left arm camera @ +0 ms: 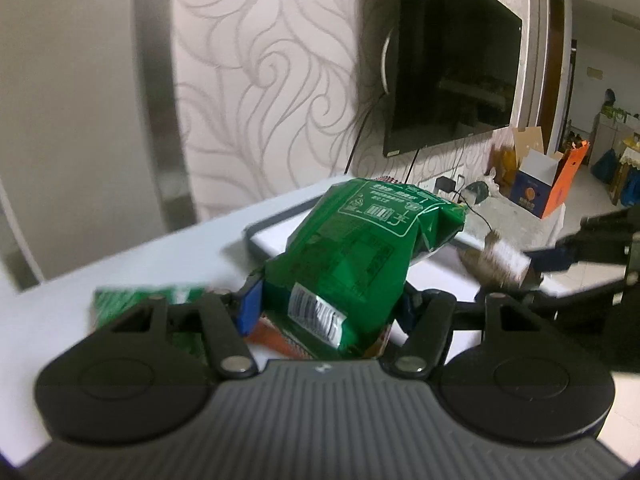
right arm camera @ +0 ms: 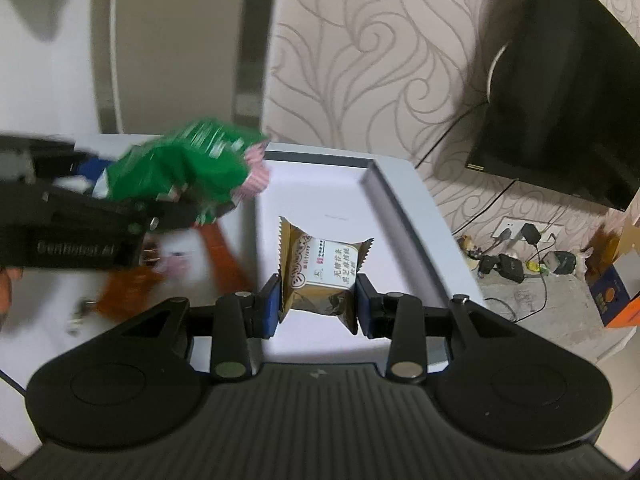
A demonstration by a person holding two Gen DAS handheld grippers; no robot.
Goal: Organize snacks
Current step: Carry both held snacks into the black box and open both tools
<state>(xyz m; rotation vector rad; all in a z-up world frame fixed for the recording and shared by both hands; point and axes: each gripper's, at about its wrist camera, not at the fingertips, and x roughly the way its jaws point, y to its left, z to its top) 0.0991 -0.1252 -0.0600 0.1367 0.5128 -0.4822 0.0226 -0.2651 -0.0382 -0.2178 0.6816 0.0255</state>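
Blue pads of the left gripper [left arm camera: 326, 308] are pressed on a green bag [left arm camera: 356, 248], which is held up above the white table [left arm camera: 120, 264] before a grey-rimmed tray [right arm camera: 384, 184]. A gold packet [right arm camera: 320, 276] is clamped upright between the right gripper [right arm camera: 316, 304] pads, over the tray. Orange wrappers [right arm camera: 128, 288] beneath are blurred beyond reading.

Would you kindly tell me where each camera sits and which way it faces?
Left wrist: on the left gripper, facing along its fingers at the held green snack bag, tray and TV.
Right wrist: on the right gripper, facing its held gold snack packet above the tray.
Shared: tray, bag, each other's gripper.
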